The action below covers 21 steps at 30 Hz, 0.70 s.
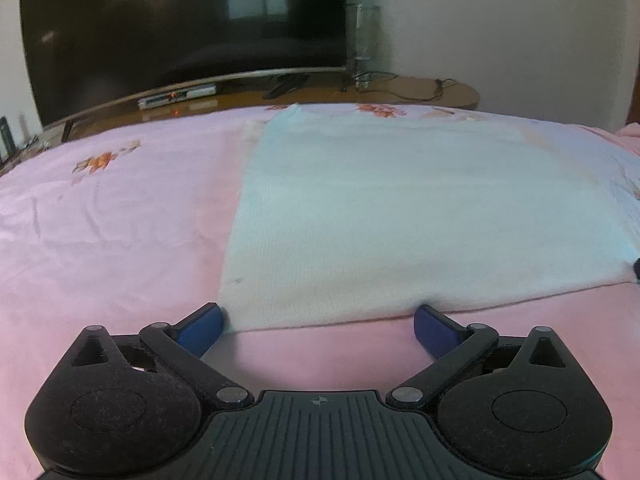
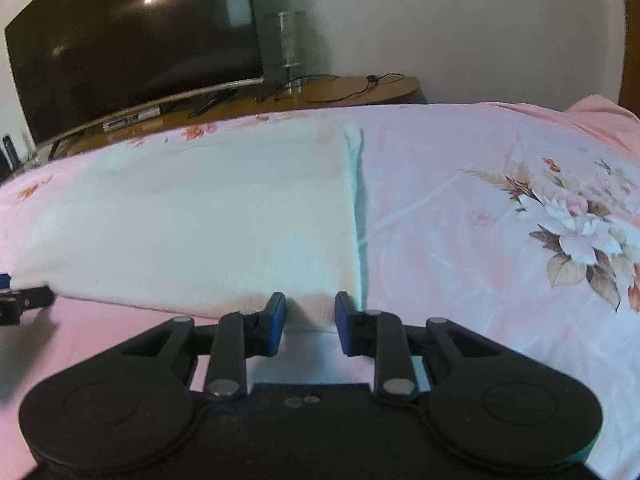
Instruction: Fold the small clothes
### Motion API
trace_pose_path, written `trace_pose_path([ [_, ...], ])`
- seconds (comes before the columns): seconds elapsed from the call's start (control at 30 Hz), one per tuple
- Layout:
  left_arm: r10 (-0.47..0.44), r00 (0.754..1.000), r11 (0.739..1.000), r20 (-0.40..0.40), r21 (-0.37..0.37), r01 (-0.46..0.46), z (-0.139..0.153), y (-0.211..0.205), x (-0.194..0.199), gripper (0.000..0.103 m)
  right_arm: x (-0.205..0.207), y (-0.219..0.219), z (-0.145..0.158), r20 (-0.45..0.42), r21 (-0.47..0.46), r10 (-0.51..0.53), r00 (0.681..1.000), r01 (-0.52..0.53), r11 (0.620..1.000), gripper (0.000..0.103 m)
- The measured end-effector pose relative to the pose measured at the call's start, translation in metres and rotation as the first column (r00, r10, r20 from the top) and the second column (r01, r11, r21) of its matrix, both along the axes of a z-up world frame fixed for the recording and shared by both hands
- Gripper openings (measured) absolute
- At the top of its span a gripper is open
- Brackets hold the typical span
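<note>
A pale white knitted garment (image 1: pixel 400 208) lies flat, folded into a rectangle, on the pink floral bedsheet (image 1: pixel 112 232). My left gripper (image 1: pixel 319 314) stands wide open at the garment's near left corner, its blue pads (image 1: pixel 204 326) on either side of the near edge. In the right wrist view the same garment (image 2: pixel 200 216) fills the left half. My right gripper (image 2: pixel 310 302) sits at its near right corner, jaws narrowed but apart. The hem lies between the blue pads (image 2: pixel 276 320) with a gap still showing. The left gripper's tip (image 2: pixel 24 304) shows at the far left edge.
Beyond the bed a large dark television (image 1: pixel 180 28) stands on a wooden cabinet (image 1: pixel 420 92) with a set-top box (image 1: pixel 176 96), cables and a clear stand. A big flower print (image 2: pixel 576 232) marks the sheet to the right of the garment.
</note>
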State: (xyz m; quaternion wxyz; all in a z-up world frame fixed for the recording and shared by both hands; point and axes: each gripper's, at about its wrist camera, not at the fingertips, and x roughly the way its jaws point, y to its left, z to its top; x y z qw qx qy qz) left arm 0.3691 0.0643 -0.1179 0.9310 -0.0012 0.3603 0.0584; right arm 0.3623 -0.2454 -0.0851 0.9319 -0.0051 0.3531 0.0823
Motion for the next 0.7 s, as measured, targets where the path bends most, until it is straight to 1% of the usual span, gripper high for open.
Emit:
trace_pose_path([
  [0.13, 0.030, 1.000, 0.999, -0.007, -0.029, -0.030, 0.008, 0.005, -0.015, 0.100, -0.009, -0.003, 0.008, 0.028, 0.020, -0.005, 1.000, 0.004, 1.000, 0.030],
  [0.2, 0.044, 0.999, 0.993, 0.004, -0.111, -0.043, 0.012, 0.011, -0.027, 0.099, -0.015, -0.005, 0.008, 0.021, 0.023, 0.000, 1.000, 0.000, 1.000, 0.030],
  [0.23, 0.057, 0.998, 0.982, 0.008, -0.182, -0.055, 0.014, 0.016, -0.032, 0.087, -0.018, -0.005, 0.009, 0.023, 0.026, 0.003, 1.000, -0.003, 1.000, 0.030],
  [0.27, 0.076, 0.997, 0.964, 0.002, -0.254, -0.073, 0.014, 0.021, -0.036, 0.074, -0.023, -0.005, 0.010, 0.027, 0.029, 0.006, 1.000, -0.006, 1.000, 0.030],
  [0.3, 0.100, 0.995, 0.944, -0.003, -0.316, -0.096, 0.013, 0.027, -0.039, 0.072, -0.026, -0.006, 0.012, 0.030, 0.034, 0.008, 1.000, -0.009, 0.999, 0.030],
  [0.33, 0.127, 0.992, 0.915, -0.003, -0.386, -0.119, 0.012, 0.032, -0.041, 0.071, -0.030, -0.006, 0.014, 0.035, 0.041, 0.009, 0.999, -0.011, 0.999, 0.030],
  [0.37, 0.156, 0.988, 0.881, -0.008, -0.452, -0.143, 0.008, 0.037, -0.042, 0.072, -0.032, -0.006, 0.018, 0.042, 0.055, 0.011, 0.999, -0.013, 0.998, 0.031],
  [0.4, 0.196, 0.980, 0.835, -0.023, -0.521, -0.179, 0.003, 0.044, -0.042, 0.072, -0.035, -0.005, 0.021, 0.049, 0.068, 0.014, 0.999, -0.017, 0.998, 0.031],
  [0.43, 0.246, 0.969, 0.774, -0.029, -0.596, -0.214, -0.001, 0.052, -0.042, 0.072, -0.037, -0.003, 0.025, 0.056, 0.080, 0.019, 0.998, -0.023, 0.997, 0.031],
  [0.5, 0.318, 0.947, 0.650, -0.045, -0.716, -0.252, -0.011, 0.065, -0.039, 0.073, -0.039, 0.002, 0.032, 0.069, 0.092, 0.029, 0.997, -0.036, 0.995, 0.031],
  [0.53, 0.340, 0.939, 0.608, -0.047, -0.751, -0.258, -0.016, 0.069, -0.037, 0.073, -0.039, 0.005, 0.036, 0.074, 0.098, 0.034, 0.997, -0.041, 0.994, 0.031],
  [0.57, 0.359, 0.932, 0.573, -0.045, -0.778, -0.258, -0.021, 0.071, -0.034, 0.073, -0.038, 0.007, 0.040, 0.079, 0.105, 0.038, 0.996, -0.046, 0.993, 0.031],
  [0.6, 0.368, 0.929, 0.554, -0.041, -0.792, -0.255, -0.024, 0.071, -0.031, 0.073, -0.038, 0.010, 0.043, 0.084, 0.111, 0.043, 0.996, -0.052, 0.992, 0.031],
  [0.63, 0.373, 0.927, 0.542, -0.038, -0.802, -0.251, -0.027, 0.071, -0.028, 0.073, -0.035, 0.014, 0.047, 0.090, 0.119, 0.051, 0.995, -0.062, 0.991, 0.031],
  [0.7, 0.384, 0.923, 0.525, -0.029, -0.815, -0.245, -0.030, 0.068, -0.023, 0.073, -0.028, 0.021, 0.050, 0.093, 0.132, 0.069, 0.993, -0.081, 0.988, 0.031],
])
